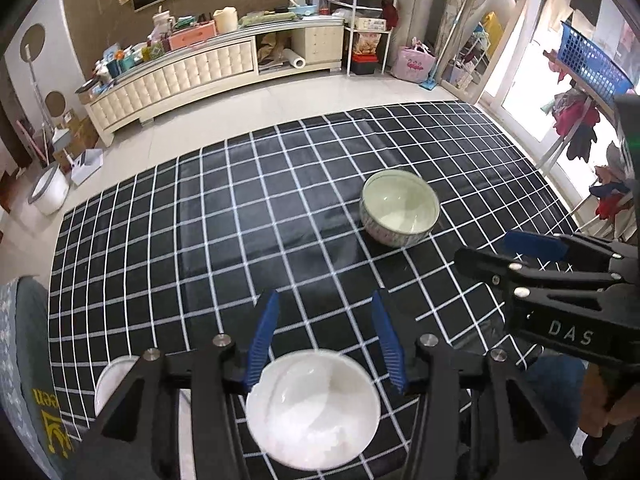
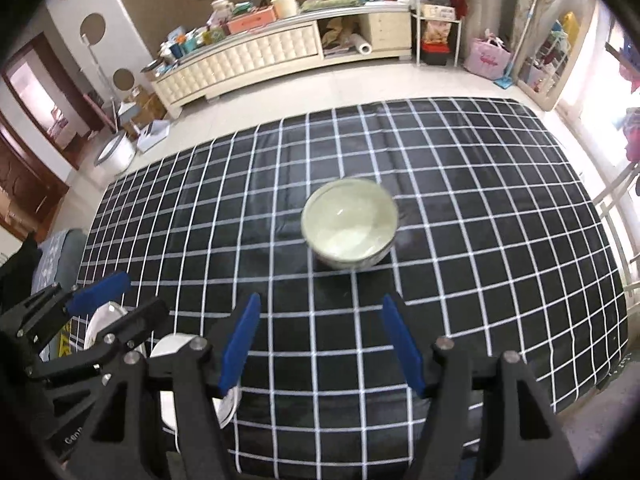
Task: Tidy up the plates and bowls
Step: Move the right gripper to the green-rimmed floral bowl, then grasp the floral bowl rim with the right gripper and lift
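Item: pale green bowl (image 2: 350,224) — upright and alone, mid-way across the tabletop (image 2: 480,240) with its black, white-gridded cloth, ahead of both claws and touching nothing. Item: white bowl (image 1: 312,408) — at the near edge, seen under the left claw (image 1: 326,336), whose blue fingers stand apart and above its rim with nothing between the pads; it appears set down and released. Item: a further white dish (image 1: 114,384) just left of the white bowl, mostly hidden by the claw frame; plate or bowl cannot be told. Right claw (image 2: 322,342) — jaws parted fairly wide, empty, aimed toward the green bowl but well short of it. Step in hand, by judgement: fetching the green bowl to join the white ware at the near edge. To do it well — bring the right claw down over one wall, one finger inside and one outside the rim, close firmly, lift level, then lower it onto or beside the white bowl without knocking it. Risk: glazed rim may slip.
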`<state>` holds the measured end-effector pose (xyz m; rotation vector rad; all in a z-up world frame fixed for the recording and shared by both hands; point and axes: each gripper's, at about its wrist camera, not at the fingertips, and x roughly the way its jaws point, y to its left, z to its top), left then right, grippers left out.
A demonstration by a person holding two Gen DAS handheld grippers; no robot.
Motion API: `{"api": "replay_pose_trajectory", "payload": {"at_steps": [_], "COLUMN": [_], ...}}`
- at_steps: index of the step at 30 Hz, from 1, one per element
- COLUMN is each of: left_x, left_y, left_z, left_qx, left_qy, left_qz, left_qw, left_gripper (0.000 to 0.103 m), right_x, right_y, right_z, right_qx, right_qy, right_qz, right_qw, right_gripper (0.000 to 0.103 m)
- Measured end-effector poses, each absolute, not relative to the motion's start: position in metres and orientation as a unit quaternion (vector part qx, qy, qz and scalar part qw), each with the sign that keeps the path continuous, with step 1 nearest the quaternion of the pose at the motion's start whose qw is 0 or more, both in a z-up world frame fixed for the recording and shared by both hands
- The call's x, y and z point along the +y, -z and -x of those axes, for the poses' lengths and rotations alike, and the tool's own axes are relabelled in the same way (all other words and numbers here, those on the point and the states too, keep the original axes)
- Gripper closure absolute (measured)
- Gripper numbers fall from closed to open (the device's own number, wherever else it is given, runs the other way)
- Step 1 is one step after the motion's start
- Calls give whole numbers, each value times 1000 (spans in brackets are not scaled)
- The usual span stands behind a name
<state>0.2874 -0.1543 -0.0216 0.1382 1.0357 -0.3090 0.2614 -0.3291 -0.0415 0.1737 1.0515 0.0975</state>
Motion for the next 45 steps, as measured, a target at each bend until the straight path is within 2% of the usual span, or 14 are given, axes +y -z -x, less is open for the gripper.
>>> {"api": "replay_pose_trajectory", "payload": {"at_steps": [2, 3, 5, 14, 31, 36, 37, 39, 40, 45], "left_x": [-165, -170, -176, -214, -240, -243, -243, -244, -244, -247], "left_y": [20, 19, 19, 34, 104, 126, 129, 136, 138, 143], "left_z": [-296, -301, -309, -348, -423, -433, -434, -436, -436, -438], "left_qx": [491, 490, 488, 507, 560, 576, 579, 584, 585, 587], "left_qy": [148, 150, 149, 161, 152, 161, 162, 164, 169, 167], "left_qz": [-75, -79, -82, -98, -114, -107, -108, -109, -106, -98], "left_qw": [855, 855, 856, 841, 806, 794, 792, 787, 786, 786], "left_gripper": [56, 50, 47, 47, 47, 49, 52, 65, 66, 68], "right_x": [-338, -342, -348, -372, -386, -387, -387, -385, -384, -379], "right_y": [43, 43, 45, 69, 130, 145, 147, 148, 149, 146], "right_z": [-269, -271, -278, -311, -354, -359, -359, -358, -358, -352], "right_qx": [502, 503, 504, 529, 577, 587, 589, 591, 592, 582], "right_qy": [-41, -40, -38, -44, -43, -41, -43, -57, -60, -67], "right_qz": [-88, -91, -92, -85, -106, -116, -117, -122, -122, -110], "right_qw": [859, 859, 858, 843, 809, 800, 799, 796, 794, 803], "right_gripper": [35, 35, 35, 35, 35, 46, 50, 61, 68, 76]}}
